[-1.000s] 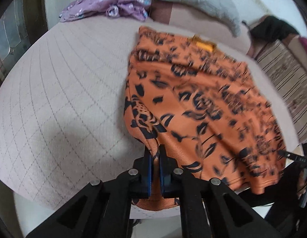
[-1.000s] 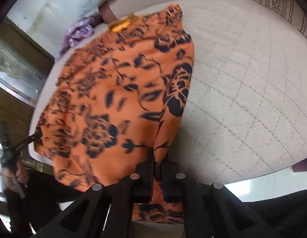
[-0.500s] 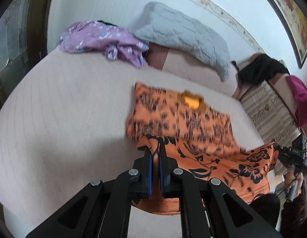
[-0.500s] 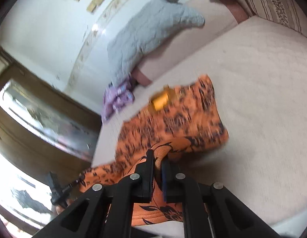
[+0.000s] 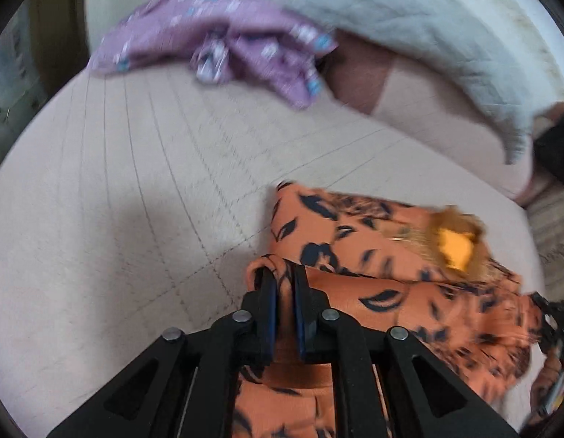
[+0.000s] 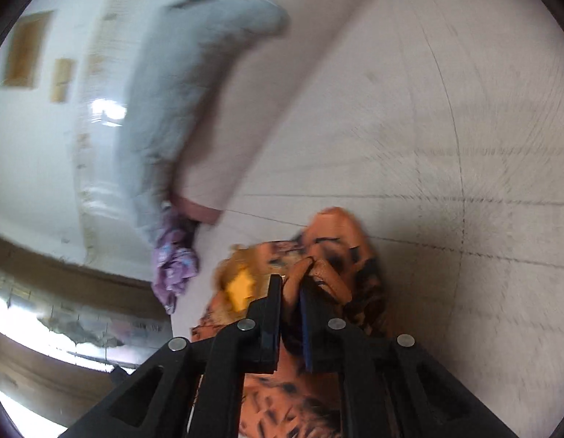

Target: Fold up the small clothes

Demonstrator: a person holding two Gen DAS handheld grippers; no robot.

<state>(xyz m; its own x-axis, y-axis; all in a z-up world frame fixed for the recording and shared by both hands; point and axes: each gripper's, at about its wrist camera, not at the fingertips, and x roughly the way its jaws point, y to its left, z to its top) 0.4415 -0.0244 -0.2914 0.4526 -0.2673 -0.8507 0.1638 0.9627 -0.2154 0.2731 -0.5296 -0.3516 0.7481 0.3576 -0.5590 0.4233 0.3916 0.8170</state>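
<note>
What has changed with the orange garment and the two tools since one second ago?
The orange garment was lying spread flat; both tools carried its near hem over toward the label end, folding it in half. The left tool still pinches the hem. The right tool has begun opening, with cloth still between its fingers. The purple garment and grey pillow stayed in place.

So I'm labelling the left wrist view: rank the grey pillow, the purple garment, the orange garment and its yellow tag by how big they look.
1. orange garment, though it is nearest the camera, so that inflates it
2. grey pillow, partly cut off
3. purple garment
4. yellow tag, clearly smallest
</note>
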